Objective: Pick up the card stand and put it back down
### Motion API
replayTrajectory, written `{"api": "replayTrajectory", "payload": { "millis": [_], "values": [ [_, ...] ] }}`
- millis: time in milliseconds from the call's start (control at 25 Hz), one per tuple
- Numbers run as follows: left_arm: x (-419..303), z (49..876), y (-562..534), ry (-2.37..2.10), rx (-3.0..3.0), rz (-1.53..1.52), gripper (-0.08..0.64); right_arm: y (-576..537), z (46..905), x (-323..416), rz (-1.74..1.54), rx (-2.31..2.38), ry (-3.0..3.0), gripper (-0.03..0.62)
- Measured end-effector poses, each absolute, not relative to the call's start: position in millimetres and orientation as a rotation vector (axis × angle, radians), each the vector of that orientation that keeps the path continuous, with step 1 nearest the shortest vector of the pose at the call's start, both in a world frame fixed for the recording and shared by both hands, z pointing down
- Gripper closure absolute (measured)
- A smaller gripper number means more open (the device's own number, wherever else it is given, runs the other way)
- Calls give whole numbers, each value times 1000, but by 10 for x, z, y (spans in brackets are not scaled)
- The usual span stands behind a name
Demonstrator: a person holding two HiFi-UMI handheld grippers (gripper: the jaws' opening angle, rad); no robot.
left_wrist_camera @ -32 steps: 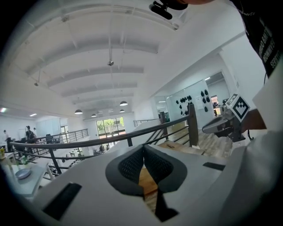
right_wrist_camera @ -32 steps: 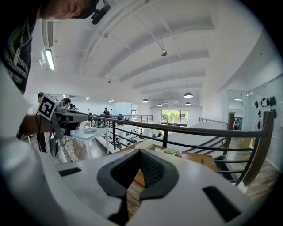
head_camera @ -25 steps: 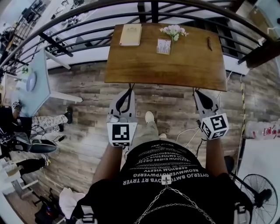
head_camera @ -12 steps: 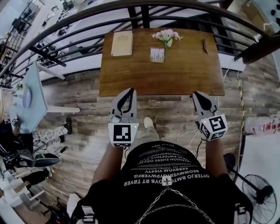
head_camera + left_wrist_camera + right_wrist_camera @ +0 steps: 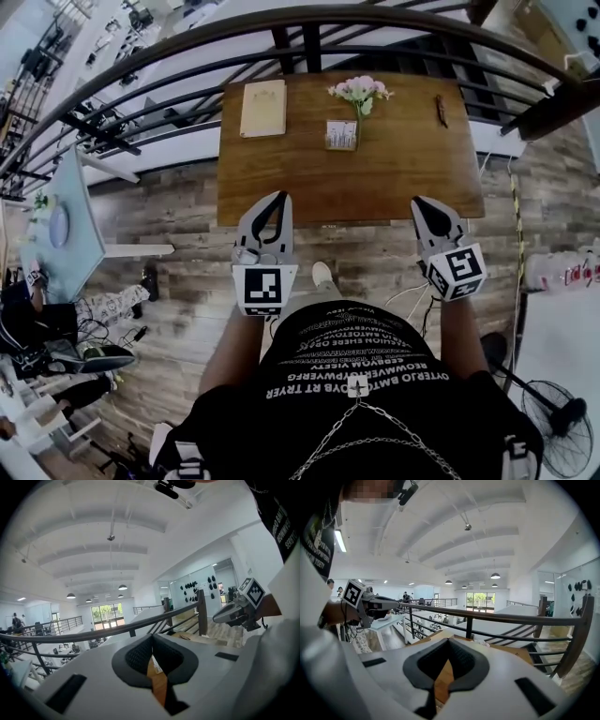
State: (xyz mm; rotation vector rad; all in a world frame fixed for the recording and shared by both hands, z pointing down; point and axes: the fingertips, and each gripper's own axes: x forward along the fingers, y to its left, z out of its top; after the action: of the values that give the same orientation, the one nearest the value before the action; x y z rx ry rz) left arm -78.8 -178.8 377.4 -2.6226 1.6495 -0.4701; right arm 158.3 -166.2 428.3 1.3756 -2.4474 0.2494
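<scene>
The card stand [image 5: 341, 135] is a small upright holder with a printed card. It stands on the far half of the brown wooden table [image 5: 281, 178], just in front of a vase of pale flowers [image 5: 359, 91]. My left gripper [image 5: 280, 197] is shut and empty, its tip over the table's near edge, left of and well short of the stand. My right gripper [image 5: 421, 202] is also shut and empty, at the near edge to the stand's right. In the left gripper view the left gripper [image 5: 152, 637] has its jaws closed. In the right gripper view the right gripper [image 5: 449, 640] shows the same.
A tan notebook [image 5: 263, 108] lies at the table's far left and a small dark object [image 5: 442, 109] at its far right. A black railing [image 5: 309, 37] runs behind the table. A light blue table [image 5: 70, 216] stands to the left, a floor fan [image 5: 553, 422] at lower right.
The table has come nearer in the head view. Both grippers have moved forward from over the floor to the table's near edge, still shut.
</scene>
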Motion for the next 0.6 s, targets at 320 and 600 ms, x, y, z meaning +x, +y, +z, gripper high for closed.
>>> {"api": "replayTrajectory", "payload": {
  "millis": [320,600],
  "values": [
    [-1117,3728,-2204,1664,-2603,-435,533,-2093,4217,1274,211,1374,-2453,577],
    [-1346,3696,-2413,1643,-2620,-404,533,-2307,4061,1104,146,1422,-2435,577]
  ]
}}
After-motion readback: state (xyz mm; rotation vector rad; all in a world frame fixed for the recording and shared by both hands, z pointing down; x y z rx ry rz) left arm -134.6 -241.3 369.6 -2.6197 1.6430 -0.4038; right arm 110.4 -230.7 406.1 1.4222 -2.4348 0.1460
